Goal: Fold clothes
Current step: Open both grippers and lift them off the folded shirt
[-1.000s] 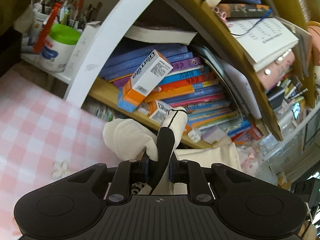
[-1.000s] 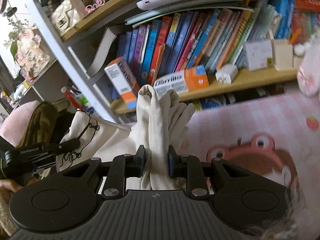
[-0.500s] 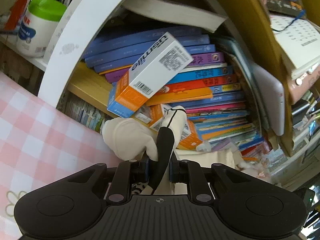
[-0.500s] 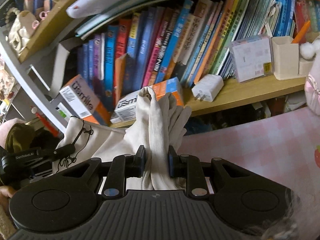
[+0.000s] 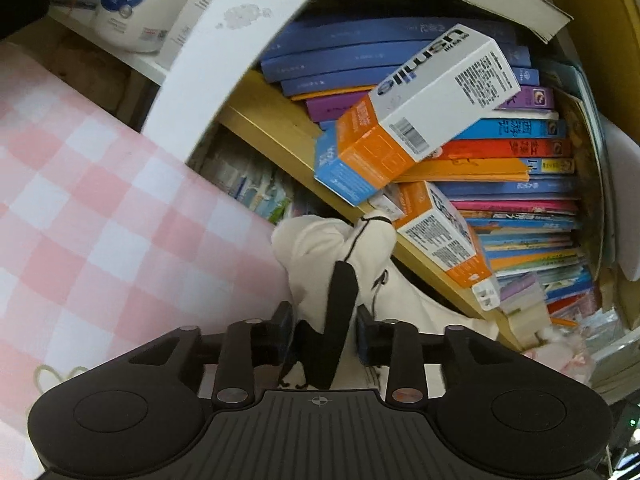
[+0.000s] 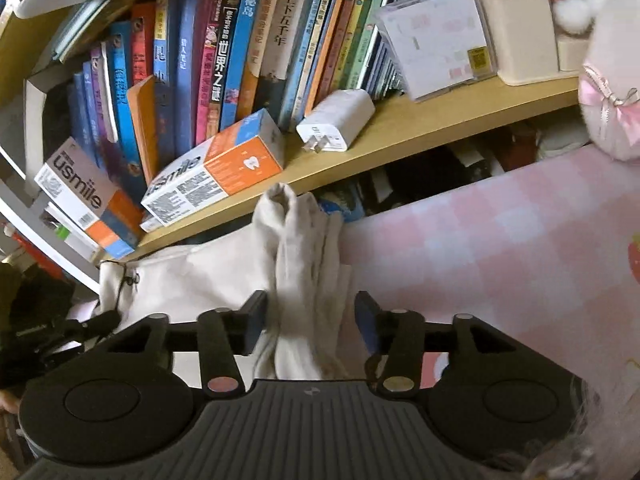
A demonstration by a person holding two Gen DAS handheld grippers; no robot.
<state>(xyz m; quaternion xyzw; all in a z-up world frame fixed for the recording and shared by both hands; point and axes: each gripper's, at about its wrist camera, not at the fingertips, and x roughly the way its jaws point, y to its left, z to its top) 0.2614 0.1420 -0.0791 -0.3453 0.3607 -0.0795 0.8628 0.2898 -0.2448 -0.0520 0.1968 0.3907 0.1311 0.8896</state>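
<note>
A cream garment with black line print (image 5: 320, 248) is bunched between the fingers of my left gripper (image 5: 324, 328); the jaws stand a little apart around the cloth. The same cream garment (image 6: 304, 248) rises in a bunched fold between the fingers of my right gripper (image 6: 310, 320), whose jaws have widened and stand apart from the cloth sides. The garment spreads leftward (image 6: 180, 280) over the pink checked tablecloth (image 6: 480, 248), close under the wooden shelf. The left gripper shows at the left edge of the right wrist view (image 6: 60, 328).
A wooden bookshelf (image 6: 400, 132) full of books stands right behind the garment. Orange-and-white usmile boxes (image 6: 216, 172) (image 5: 420, 108), a white charger (image 6: 336, 120), a white frame post (image 5: 224, 40), a pink plush toy (image 6: 612, 92) and a white tub (image 5: 120, 8) are nearby.
Both grippers moved forward and down toward the shelf and tablecloth. The jaws of both have widened from tightly pinching the garment; the right ones now stand clear of the cloth.
</note>
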